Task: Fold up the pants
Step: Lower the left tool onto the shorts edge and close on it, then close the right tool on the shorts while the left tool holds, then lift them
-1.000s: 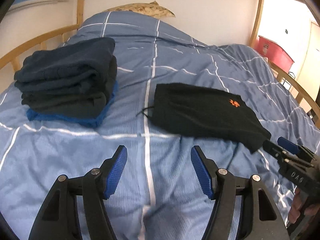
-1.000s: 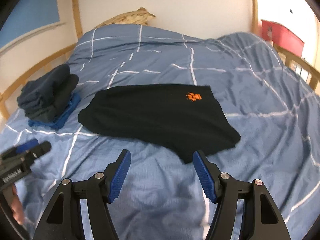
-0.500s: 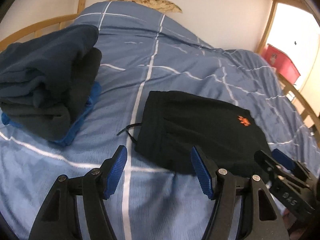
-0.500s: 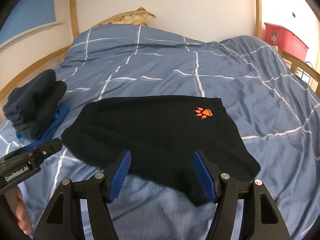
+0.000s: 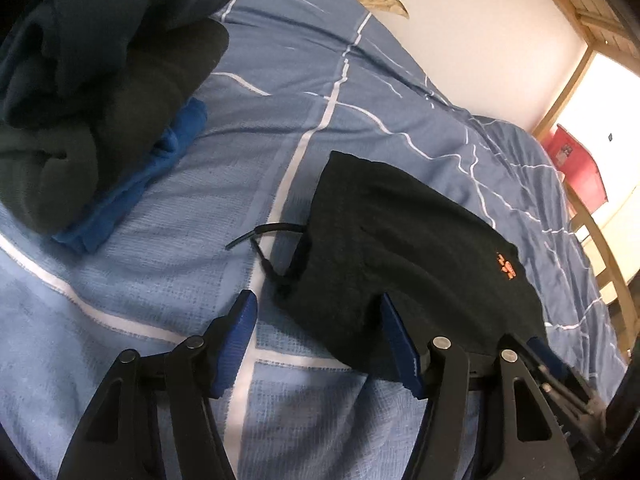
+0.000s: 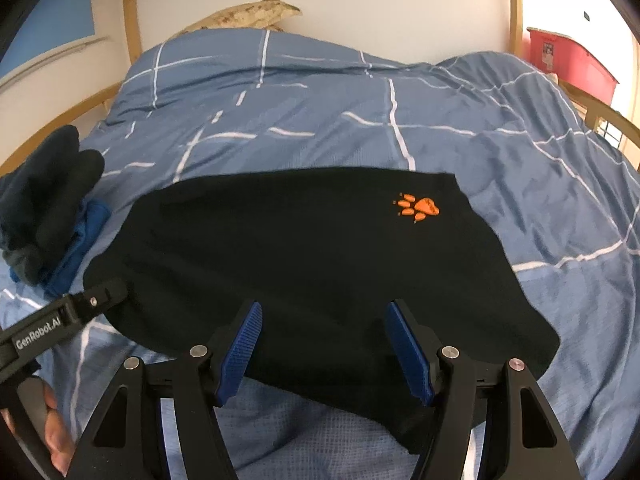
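Observation:
Black pants (image 6: 312,256) with an orange paw print (image 6: 418,208) lie folded flat on the blue checked bed cover (image 6: 320,100). In the left wrist view the pants (image 5: 400,248) show their waistband end, with a black drawstring (image 5: 260,236) trailing out. My left gripper (image 5: 316,340) is open, low over the near waistband corner. My right gripper (image 6: 322,350) is open, over the near edge of the pants. The left gripper also shows in the right wrist view (image 6: 108,294), at the pants' left end.
A stack of folded dark clothes (image 5: 92,80) on a blue garment (image 5: 136,184) sits at the left. A wooden bed rail (image 5: 600,248) runs along the right, with a red box (image 5: 580,164) beyond it. A patterned pillow (image 6: 248,14) lies at the head.
Both grippers have moved forward and down toward the pants, which now fill more of each view. Both stayed open. The pants have not moved.

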Motion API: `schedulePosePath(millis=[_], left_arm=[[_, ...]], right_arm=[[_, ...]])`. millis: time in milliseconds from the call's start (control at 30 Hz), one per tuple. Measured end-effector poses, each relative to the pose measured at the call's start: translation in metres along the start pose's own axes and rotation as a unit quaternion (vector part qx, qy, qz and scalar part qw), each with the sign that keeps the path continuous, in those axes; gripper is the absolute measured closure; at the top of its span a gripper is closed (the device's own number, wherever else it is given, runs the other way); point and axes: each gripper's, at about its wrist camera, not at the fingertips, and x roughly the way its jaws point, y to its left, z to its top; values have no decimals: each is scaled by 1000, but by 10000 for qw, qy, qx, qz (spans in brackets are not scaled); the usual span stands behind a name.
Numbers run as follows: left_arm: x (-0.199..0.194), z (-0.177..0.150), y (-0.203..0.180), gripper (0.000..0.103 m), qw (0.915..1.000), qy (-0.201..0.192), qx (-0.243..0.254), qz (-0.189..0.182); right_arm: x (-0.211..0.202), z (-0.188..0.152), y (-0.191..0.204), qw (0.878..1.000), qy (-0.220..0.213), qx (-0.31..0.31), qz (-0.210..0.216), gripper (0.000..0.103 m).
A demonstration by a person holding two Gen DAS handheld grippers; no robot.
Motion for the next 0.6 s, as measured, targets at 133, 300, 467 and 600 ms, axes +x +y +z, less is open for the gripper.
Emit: schedulePosePath(millis=[133, 300, 467, 600], left_arm=[[-3, 2, 5, 45, 9993, -37, -267, -263], [5, 4, 12, 45, 9980, 97, -509, -351], [11, 4, 13, 53, 9971, 113, -639, -391], [14, 2, 15, 66, 9965, 111, -704, -437]], right_arm=[[5, -5, 1, 9999, 105, -2, 13, 37], [8, -10, 0, 9999, 158, -16, -4, 37], [10, -11, 1, 9998, 182, -39, -18, 37], [12, -12, 0, 9998, 205, -17, -16, 37]])
